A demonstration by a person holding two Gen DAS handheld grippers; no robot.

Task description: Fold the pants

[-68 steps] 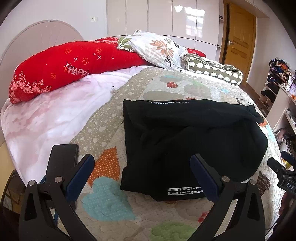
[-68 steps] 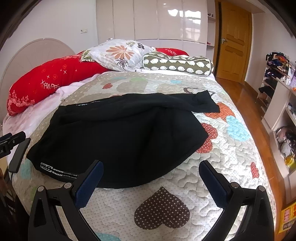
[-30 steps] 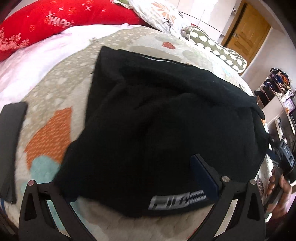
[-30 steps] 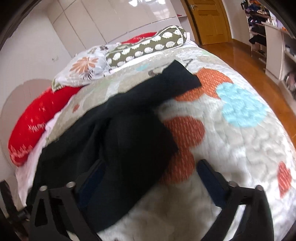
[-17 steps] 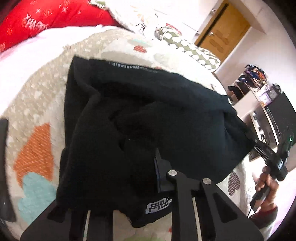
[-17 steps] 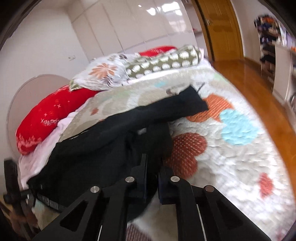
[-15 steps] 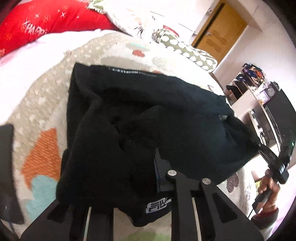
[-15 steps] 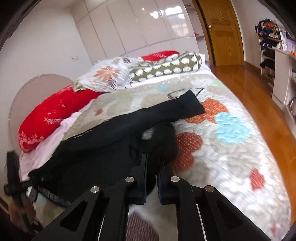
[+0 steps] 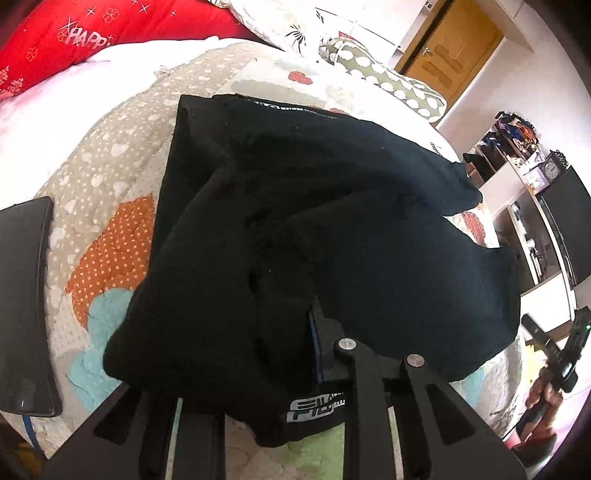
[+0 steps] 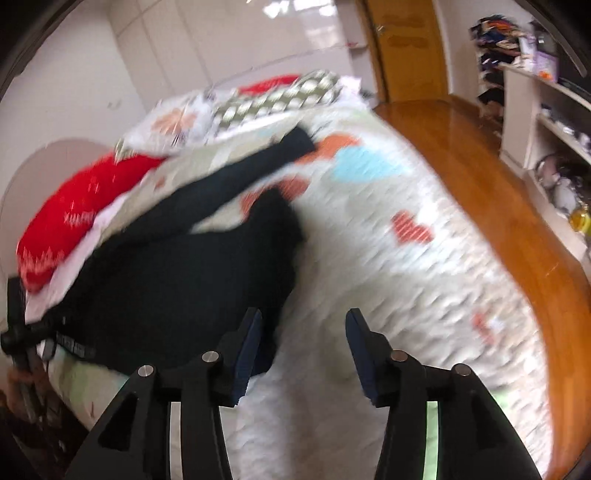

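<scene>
The black pants (image 9: 332, 229) lie bunched on the patterned quilt (image 9: 110, 177), with a white logo band (image 9: 314, 408) at the near edge. My left gripper (image 9: 295, 354) is shut on the near edge of the pants, and the cloth covers its left finger. In the blurred right wrist view the pants (image 10: 177, 280) lie left of centre, with one leg (image 10: 258, 162) stretched toward the pillows. My right gripper (image 10: 303, 354) is open and empty just right of the pants' edge, above the quilt (image 10: 388, 277).
A black phone (image 9: 22, 306) lies on the bed's left edge. A red pillow (image 9: 74, 33), a floral pillow and a spotted bolster (image 9: 388, 85) lie at the head. A wooden floor (image 10: 498, 192), shelves (image 10: 546, 110) and a door are on the right.
My right gripper has opened and let go of the pants' edge, which dropped back on the quilt. My left gripper stays shut on the pants and has moved little.
</scene>
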